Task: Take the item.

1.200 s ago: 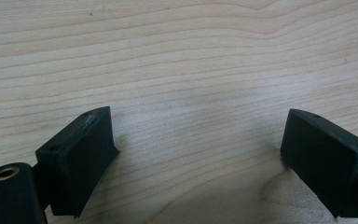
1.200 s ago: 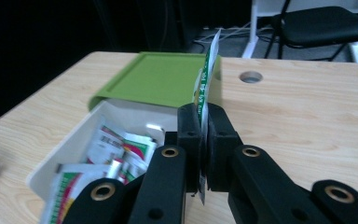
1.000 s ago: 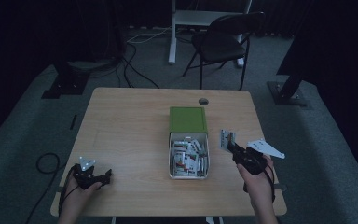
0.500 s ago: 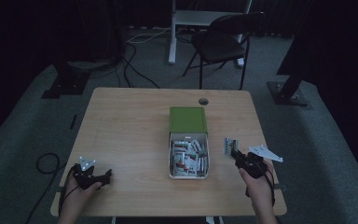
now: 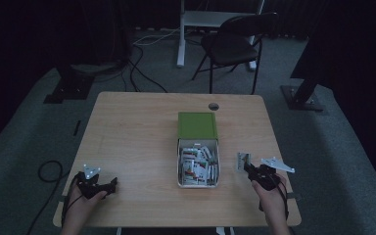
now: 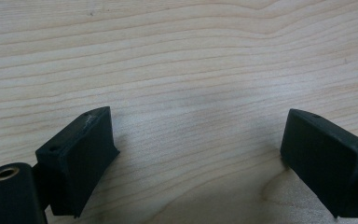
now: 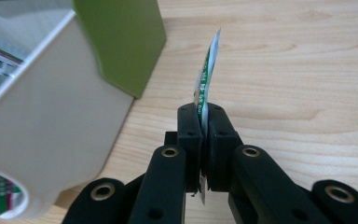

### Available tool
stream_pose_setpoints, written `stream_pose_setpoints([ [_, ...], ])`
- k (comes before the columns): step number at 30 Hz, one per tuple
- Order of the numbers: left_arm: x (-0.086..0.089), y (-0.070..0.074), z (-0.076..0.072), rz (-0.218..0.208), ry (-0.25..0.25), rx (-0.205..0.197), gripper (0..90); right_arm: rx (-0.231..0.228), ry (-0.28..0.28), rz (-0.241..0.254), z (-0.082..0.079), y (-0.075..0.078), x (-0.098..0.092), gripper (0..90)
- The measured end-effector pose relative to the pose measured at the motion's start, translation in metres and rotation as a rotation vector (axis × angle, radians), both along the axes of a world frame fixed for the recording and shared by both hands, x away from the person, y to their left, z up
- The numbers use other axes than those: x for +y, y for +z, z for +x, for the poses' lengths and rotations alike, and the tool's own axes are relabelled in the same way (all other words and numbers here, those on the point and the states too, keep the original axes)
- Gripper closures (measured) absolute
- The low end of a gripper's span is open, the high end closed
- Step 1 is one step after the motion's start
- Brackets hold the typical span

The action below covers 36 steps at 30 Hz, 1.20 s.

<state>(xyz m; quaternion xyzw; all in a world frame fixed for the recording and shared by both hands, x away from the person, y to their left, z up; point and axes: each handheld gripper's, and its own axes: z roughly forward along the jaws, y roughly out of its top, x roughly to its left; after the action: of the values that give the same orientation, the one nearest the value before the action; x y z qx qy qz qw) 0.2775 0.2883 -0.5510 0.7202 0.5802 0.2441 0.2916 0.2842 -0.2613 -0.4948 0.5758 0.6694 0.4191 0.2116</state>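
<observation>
Over the light wooden surface [image 5: 137,142], the right gripper [image 5: 246,166] is pinching a small green-and-white sachet [image 5: 243,160] right of the white box with a green lid [image 5: 198,147]. Alongside, the left gripper [image 6: 196,154] is gaping empty. Close up, the right gripper [image 7: 204,126] is clamping the sachet [image 7: 207,70] upright.

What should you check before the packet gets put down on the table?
1. Right tool pinches the packet firmly: ok.
2. Packet is outside the box, to its right: ok.
3. Bare table lies beside the packet: ok.
4. Left tool is open, holding nothing: ok.
5. Left tool sits far from the box, out of the way: ok.
6. Packet's lower edge touches the table: cannot tell.
</observation>
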Motion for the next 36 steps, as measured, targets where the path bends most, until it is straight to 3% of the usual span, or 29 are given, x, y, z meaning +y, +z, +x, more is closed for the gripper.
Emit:
stream_pose_setpoints([
  [3, 0.0, 0.0, 0.0, 0.0, 0.0, 0.0, 10.4, 0.018, -0.002, 0.025, 0.002, -0.005, -0.002, 86.5],
  [5, 0.0, 0.0, 0.0, 0.0, 0.0, 0.0, 10.4, 0.021, -0.012, -0.007, 0.003, -0.008, -0.003, 86.5],
  [8, 0.0, 0.0, 0.0, 0.0, 0.0, 0.0, 10.4, 0.032, -0.021, -0.016, 0.004, -0.011, -0.005, 86.5],
  [14, 0.0, 0.0, 0.0, 0.0, 0.0, 0.0, 10.4, 0.059, -0.041, -0.004, 0.005, -0.019, -0.012, 86.3],
  [36, 0.0, 0.0, 0.0, 0.0, 0.005, 0.0, 10.5, 0.088, -0.122, -0.053, 0.012, -0.03, -0.028, 79.8],
])
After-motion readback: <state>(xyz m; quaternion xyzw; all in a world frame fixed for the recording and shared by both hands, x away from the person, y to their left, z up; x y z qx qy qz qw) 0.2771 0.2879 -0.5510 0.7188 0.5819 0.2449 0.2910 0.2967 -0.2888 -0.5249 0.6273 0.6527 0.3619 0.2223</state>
